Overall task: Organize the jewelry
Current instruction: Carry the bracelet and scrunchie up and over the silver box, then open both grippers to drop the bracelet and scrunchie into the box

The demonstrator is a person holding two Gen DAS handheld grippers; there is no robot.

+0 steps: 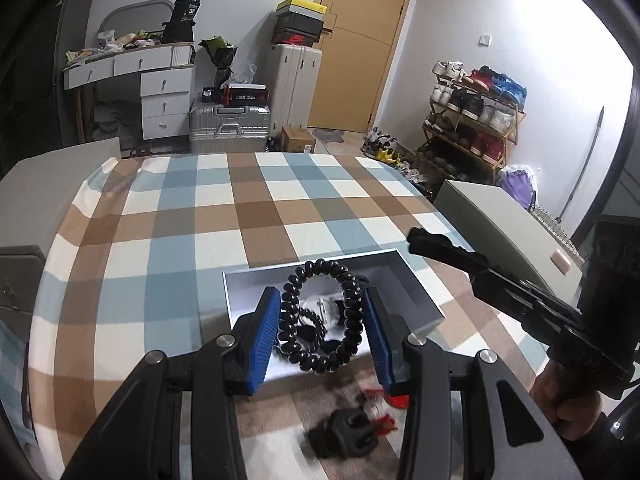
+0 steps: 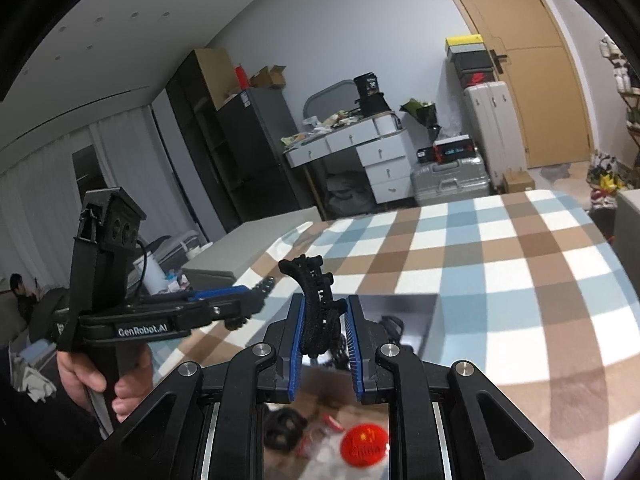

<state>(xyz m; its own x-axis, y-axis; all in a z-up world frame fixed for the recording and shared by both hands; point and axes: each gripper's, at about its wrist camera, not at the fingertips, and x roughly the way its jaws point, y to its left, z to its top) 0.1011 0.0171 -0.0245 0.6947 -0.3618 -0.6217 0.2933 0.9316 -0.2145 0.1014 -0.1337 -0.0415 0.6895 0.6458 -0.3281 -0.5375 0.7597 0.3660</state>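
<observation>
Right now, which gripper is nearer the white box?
Left. The left gripper hovers directly over the white box, gripping a black coil bracelet; the right gripper, holding a black hair clip, hangs beside it.

black coil bracelet [image 1: 320, 316] above grey box [image 1: 404, 280]

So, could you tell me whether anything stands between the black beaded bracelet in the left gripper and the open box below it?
Nothing visible does. The left gripper holds the black beaded bracelet directly over the open box; only items already inside lie beneath. The right gripper is off to the side.
</observation>
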